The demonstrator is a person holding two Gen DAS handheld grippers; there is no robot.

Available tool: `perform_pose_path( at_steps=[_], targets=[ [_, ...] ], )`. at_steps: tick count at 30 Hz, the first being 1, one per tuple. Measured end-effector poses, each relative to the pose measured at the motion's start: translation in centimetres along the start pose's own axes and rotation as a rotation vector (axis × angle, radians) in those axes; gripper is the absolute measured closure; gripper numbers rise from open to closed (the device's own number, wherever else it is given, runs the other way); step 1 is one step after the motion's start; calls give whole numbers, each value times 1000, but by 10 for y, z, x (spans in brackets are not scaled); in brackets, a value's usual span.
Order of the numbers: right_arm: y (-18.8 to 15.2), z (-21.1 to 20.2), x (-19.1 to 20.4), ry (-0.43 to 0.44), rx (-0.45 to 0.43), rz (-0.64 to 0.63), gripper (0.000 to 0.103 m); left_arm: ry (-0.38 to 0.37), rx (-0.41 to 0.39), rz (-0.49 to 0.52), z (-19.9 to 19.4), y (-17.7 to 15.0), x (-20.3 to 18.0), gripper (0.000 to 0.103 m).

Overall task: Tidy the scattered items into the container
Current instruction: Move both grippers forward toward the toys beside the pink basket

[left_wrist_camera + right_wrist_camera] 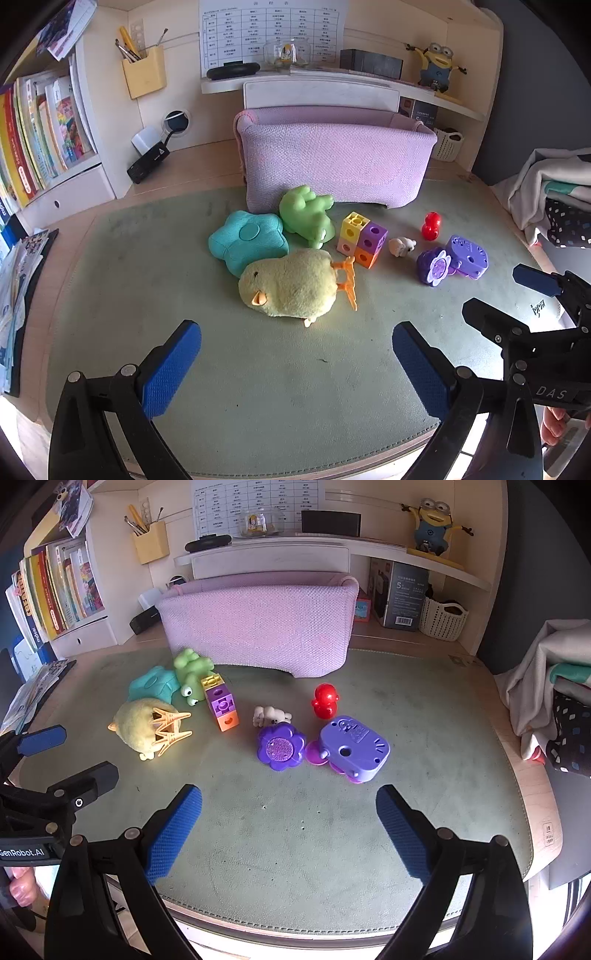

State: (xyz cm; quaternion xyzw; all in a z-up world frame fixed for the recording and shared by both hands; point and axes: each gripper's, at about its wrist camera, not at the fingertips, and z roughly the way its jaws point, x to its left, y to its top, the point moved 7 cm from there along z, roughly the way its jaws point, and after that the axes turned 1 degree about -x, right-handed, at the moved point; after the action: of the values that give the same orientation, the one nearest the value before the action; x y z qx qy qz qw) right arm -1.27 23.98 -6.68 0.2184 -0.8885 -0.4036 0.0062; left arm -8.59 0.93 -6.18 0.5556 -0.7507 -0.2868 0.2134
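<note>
A pink fabric bin (332,158) (258,627) stands at the back of the green mat (280,387) (295,842). In front of it lie a yellow plush chick (291,282) (142,725), a teal star cushion (245,240) (151,685), a green frog toy (308,216) (190,675), a coloured cube block (362,238) (219,705), a small white figure (400,246) (269,716), a red toy (431,225) (325,701) and a purple flower toy (452,260) (325,749). My left gripper (295,358) is open and empty, just short of the chick. My right gripper (288,823) is open and empty, just short of the purple toy.
Books (40,129) fill a shelf at the left. A yellow pen holder (144,72), a black power strip (147,164), a Minion figure (437,66) and a white basket (443,618) line the back. Cloth (546,686) hangs at the right. Papers (14,295) lie at the left edge.
</note>
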Motion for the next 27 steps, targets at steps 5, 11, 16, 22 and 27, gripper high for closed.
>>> perform_pose_path(
  at_steps=[5,11,16,22,27],
  targets=[
    [19,-3,-2,-14,-12,-33,9,-7,-4,35,-1,17,-1,1],
    [44,-8,3,-23,-31,-92,9,-70,41,49,3,37,2,1],
    [66,-7,6,6,-3,-107,9,-127,118,81,9,53,2,1],
    [87,-9,4,-35,-3,-145,9,-112,136,117,4,73,7,1],
    [99,-6,6,-30,28,-168,9,-102,128,193,-3,88,2,1]
  ],
)
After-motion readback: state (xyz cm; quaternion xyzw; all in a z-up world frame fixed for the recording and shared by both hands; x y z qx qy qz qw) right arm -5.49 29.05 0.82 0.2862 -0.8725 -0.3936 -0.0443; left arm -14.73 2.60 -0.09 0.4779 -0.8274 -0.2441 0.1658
